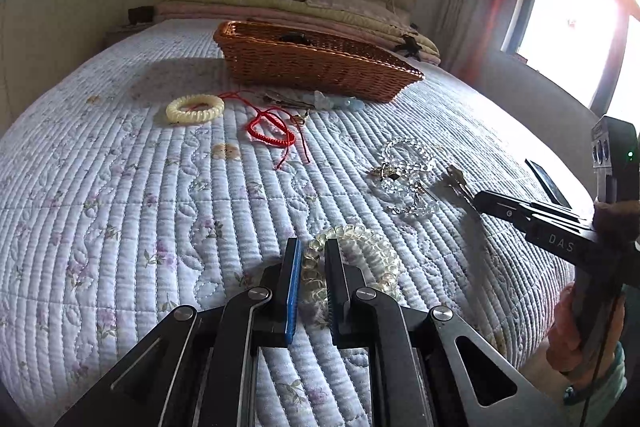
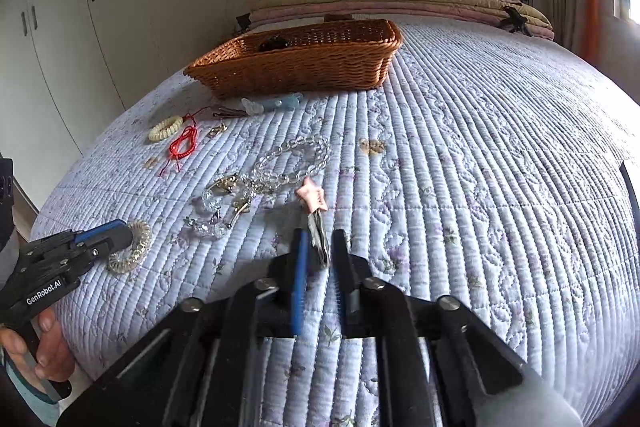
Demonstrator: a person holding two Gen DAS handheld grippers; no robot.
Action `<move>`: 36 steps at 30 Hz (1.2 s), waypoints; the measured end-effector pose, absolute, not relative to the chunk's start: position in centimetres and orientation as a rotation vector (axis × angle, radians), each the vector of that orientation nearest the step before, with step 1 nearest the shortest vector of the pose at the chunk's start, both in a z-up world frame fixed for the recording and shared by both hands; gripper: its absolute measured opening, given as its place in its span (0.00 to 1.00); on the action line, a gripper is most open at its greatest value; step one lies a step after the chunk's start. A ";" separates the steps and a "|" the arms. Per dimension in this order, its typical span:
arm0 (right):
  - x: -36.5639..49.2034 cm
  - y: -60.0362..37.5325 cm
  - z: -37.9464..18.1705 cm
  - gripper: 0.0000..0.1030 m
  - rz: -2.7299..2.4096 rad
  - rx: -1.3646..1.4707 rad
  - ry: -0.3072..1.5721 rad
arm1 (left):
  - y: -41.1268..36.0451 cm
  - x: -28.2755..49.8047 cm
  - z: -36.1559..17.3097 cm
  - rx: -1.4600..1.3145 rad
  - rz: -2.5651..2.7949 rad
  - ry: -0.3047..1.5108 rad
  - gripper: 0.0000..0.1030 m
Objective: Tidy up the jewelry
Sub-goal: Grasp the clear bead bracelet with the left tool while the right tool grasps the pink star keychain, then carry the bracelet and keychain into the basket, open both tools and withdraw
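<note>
My left gripper (image 1: 313, 247) straddles one side of a clear coil bracelet (image 1: 356, 251) lying on the quilt; its jaws stand narrowly apart around the coil. It also shows in the right wrist view (image 2: 130, 245). My right gripper (image 2: 320, 239) has its jaws narrowly apart around the grey tassel (image 2: 319, 235) of a pink star charm (image 2: 311, 197). A clear bead bracelet (image 2: 292, 159), a cream coil bracelet (image 1: 195, 109) and a red cord (image 1: 270, 131) lie on the quilt. A wicker basket (image 1: 316, 65) stands farther back.
Small gold and crystal pieces (image 2: 224, 199) lie left of the star charm. A pale blue item (image 2: 276, 103) lies in front of the basket. Folded bedding (image 1: 280, 3) lies at the headboard. A wardrobe (image 2: 80, 27) stands left, a window (image 1: 568, 27) right.
</note>
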State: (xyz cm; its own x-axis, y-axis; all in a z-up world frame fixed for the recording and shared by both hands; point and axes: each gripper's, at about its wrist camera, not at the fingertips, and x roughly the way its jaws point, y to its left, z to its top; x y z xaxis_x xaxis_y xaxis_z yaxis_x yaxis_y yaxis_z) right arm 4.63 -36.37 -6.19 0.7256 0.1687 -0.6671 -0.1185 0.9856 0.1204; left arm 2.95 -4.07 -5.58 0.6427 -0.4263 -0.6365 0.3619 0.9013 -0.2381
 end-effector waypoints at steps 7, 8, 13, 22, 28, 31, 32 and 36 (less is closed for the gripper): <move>6.6 -35.1 -6.2 0.54 0.149 0.007 0.762 | -4.1 2.9 -5.7 -0.086 -0.474 0.756 0.14; 6.8 -34.8 -6.4 0.52 0.155 0.003 0.767 | -4.2 2.8 -5.7 -0.081 -0.477 0.757 0.14; 7.3 -33.4 -7.0 0.37 0.119 -0.065 0.780 | -4.3 2.8 -5.8 -0.080 -0.476 0.760 0.14; 6.7 -33.5 -7.0 0.17 0.118 -0.075 0.760 | -5.6 2.1 -5.5 0.006 -0.446 0.719 0.11; 5.3 -34.7 -6.0 0.16 0.174 0.004 0.678 | -4.6 1.9 -4.0 -0.090 -0.459 0.663 0.09; 5.1 -34.9 -5.1 0.16 0.182 0.034 0.650 | -4.4 2.1 -2.5 -0.117 -0.451 0.626 0.09; 5.1 -34.9 -4.6 0.17 0.183 0.039 0.645 | -4.4 2.2 -1.9 -0.119 -0.446 0.615 0.09; 5.7 -34.6 -0.9 0.17 0.188 0.010 0.583 | -4.8 3.8 1.1 -0.122 -0.438 0.576 0.09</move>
State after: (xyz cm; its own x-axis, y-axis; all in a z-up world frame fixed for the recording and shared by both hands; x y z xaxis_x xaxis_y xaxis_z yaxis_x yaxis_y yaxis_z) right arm 5.74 -34.62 -0.89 0.8181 0.1792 -0.5465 -0.1734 0.9829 0.0627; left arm 3.84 -4.78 1.10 0.7498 -0.4330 -0.5003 0.3660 0.9014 -0.2315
